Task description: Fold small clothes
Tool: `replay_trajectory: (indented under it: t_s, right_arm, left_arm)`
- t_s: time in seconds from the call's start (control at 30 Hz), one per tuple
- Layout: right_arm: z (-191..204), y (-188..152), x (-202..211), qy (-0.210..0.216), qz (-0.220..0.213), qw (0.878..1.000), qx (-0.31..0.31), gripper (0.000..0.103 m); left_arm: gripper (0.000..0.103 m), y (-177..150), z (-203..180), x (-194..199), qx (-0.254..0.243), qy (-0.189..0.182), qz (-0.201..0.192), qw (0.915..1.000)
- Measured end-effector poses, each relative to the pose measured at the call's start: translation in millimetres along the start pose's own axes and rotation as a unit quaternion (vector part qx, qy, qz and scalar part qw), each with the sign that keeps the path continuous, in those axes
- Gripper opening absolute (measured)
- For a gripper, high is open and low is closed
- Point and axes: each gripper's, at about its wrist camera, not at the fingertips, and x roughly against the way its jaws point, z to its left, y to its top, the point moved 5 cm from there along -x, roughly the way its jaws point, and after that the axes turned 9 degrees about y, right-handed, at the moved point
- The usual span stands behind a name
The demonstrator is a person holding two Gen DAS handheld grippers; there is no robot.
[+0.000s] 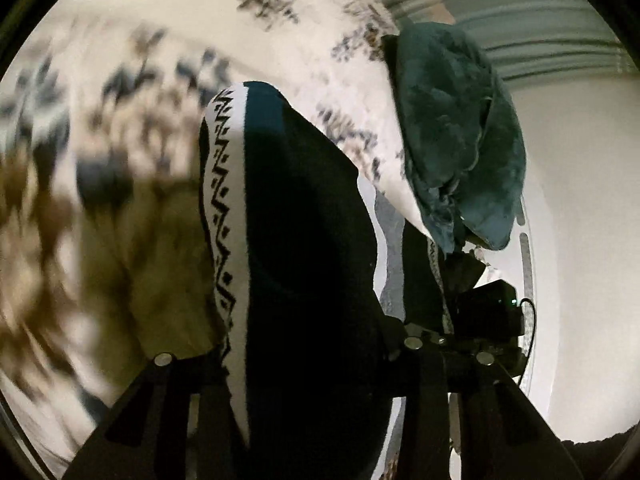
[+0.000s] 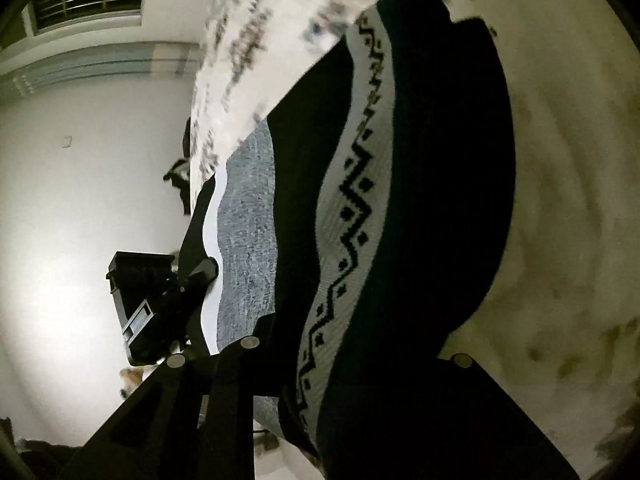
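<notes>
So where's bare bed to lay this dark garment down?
Bare floral bedspread lies left of the hanging patterned garment in the left wrist view. Right of it is crowded: the teal bundle sits at the bed's edge. Both left gripper and right gripper are occupied, gripping the garment.
</notes>
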Motion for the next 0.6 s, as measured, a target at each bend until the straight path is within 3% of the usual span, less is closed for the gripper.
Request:
replay_trajectory:
  t_s: [0.13,0.3,0.4,0.6]
  right_arm:
    - [47,40,-22,-0.007,-0.038,0.999,0.007,0.024]
    - [82,120,-45,0.000,-0.080,0.997,0.015,0.024]
    - [90,176,-57,0.007,-0.096,0.995,0.014,0.024]
    - [83,275,-100,-0.002,-0.095,0.995,0.014,0.024]
  left_arm:
    - [0.035,66,-4,23,-0.032,0.003,0.005,0.9995]
    - [0.035,148,-5,28,-0.067,0.002,-0.004,0.9978]
    - [0.035,203,-2,17,-0.078,0.009,-0.016,0.9968]
    - [0.035,276,23,-17,-0.075,0.025,-0.022,0.9966]
